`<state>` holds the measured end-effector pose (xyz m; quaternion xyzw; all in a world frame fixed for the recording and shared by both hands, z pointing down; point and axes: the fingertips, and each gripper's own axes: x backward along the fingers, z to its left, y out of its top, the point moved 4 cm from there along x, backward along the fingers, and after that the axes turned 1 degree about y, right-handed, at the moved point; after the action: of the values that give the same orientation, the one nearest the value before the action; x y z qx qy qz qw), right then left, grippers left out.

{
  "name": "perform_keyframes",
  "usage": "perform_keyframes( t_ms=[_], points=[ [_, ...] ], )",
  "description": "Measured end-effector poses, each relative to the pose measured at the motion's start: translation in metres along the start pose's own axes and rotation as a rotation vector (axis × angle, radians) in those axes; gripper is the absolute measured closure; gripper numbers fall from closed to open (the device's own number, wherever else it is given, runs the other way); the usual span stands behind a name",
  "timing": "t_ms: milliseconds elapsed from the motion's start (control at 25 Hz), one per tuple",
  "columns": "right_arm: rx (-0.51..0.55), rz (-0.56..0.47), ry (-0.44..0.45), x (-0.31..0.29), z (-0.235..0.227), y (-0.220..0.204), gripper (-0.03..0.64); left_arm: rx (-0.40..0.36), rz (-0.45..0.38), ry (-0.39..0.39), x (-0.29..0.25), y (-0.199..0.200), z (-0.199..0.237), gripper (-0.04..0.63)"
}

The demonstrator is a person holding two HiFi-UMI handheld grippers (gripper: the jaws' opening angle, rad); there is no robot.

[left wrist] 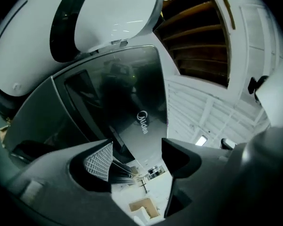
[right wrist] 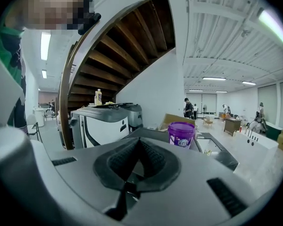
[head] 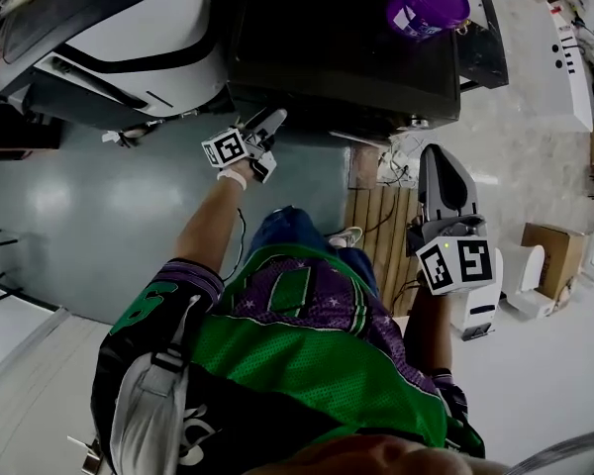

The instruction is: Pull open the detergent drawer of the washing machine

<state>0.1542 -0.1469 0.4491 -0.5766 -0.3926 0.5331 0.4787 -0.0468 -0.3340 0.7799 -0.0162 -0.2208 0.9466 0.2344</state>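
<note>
The dark washing machine [head: 346,57] stands in front of me with its top toward the head view. A purple tub [head: 428,0] sits on that top. My left gripper [head: 265,132] is level at the machine's front upper edge, near its left corner. In the left gripper view the left gripper [left wrist: 137,147] is open, and nothing lies between the pads. Beyond the pads is the glossy dark front panel [left wrist: 118,102] with a white logo. I cannot make out the drawer's outline there. My right gripper [head: 445,181] hangs back at the right, shut and empty [right wrist: 137,145].
A white-and-black machine [head: 109,28] stands left of the washer. A wooden pallet [head: 376,231] lies by my feet. A cardboard box [head: 549,255] and a white appliance [head: 566,57] stand at the right. A wooden staircase [right wrist: 113,46] rises behind, and people stand far off.
</note>
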Motion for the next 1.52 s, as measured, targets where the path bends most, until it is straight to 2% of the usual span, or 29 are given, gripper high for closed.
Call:
perform_keyframes(
  t_ms=[120,240,360,480,760,880,1520],
  points=[
    [-0.004,0.017,-0.013,0.0,0.002,-0.007,0.618,0.037,-0.04,-0.021,-0.003,0.007,0.006,0.281],
    [-0.01,0.031,-0.031,0.002,0.001,-0.012,0.618,0.107,-0.084,-0.053,-0.008,0.012,0.01,0.279],
    [-0.014,0.044,-0.042,0.004,0.002,-0.017,0.618,0.165,-0.124,-0.12,-0.014,0.017,0.007,0.274],
    [-0.008,0.054,-0.041,0.005,0.004,-0.019,0.618,0.184,-0.147,-0.169,-0.019,0.019,0.003,0.267],
    [-0.002,0.07,-0.033,0.006,0.008,-0.023,0.618,0.209,-0.188,-0.221,-0.018,0.021,0.006,0.267],
    [-0.012,0.076,-0.022,0.007,0.009,-0.026,0.618,0.213,-0.219,-0.224,-0.018,0.02,0.005,0.267],
    [-0.061,0.06,-0.058,0.027,-0.007,-0.034,0.618,0.21,-0.255,-0.196,-0.016,0.018,0.003,0.267]
  ],
)
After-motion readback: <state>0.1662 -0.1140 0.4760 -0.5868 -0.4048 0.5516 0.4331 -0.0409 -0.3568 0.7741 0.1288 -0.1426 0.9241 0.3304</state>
